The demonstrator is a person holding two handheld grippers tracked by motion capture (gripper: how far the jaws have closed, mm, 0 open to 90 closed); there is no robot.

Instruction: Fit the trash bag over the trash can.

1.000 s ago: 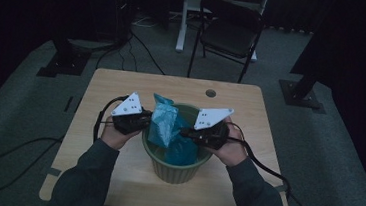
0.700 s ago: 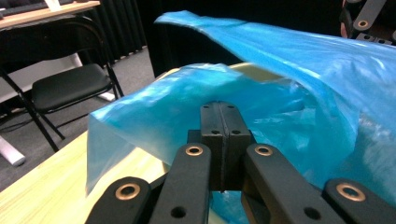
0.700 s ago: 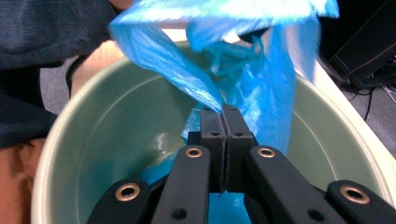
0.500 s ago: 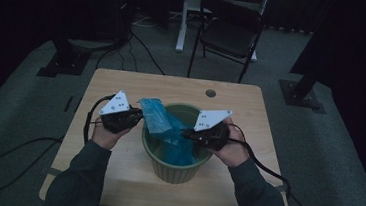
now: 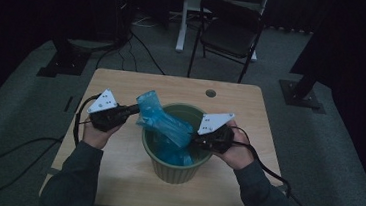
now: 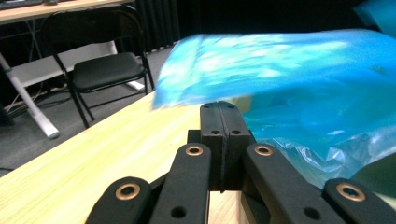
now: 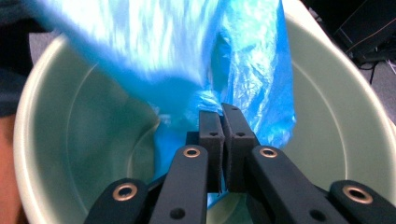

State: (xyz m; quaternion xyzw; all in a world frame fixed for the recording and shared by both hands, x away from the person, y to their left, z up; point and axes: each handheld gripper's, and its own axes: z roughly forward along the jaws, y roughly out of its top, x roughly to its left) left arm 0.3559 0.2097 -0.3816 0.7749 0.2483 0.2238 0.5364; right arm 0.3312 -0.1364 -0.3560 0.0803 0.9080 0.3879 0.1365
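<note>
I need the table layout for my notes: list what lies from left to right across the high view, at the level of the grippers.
Left gripper → blue plastic bag → green bin → right gripper.

I see my right gripper (image 7: 220,122) from the six o'clock edge, its two black jaws pressed together on a fold of the blue plastic bag (image 7: 243,70); the bag rises toward twelve o'clock, blurred toward ten; the pale green bin (image 7: 336,107) curves round it from nine through three o'clock.
</note>
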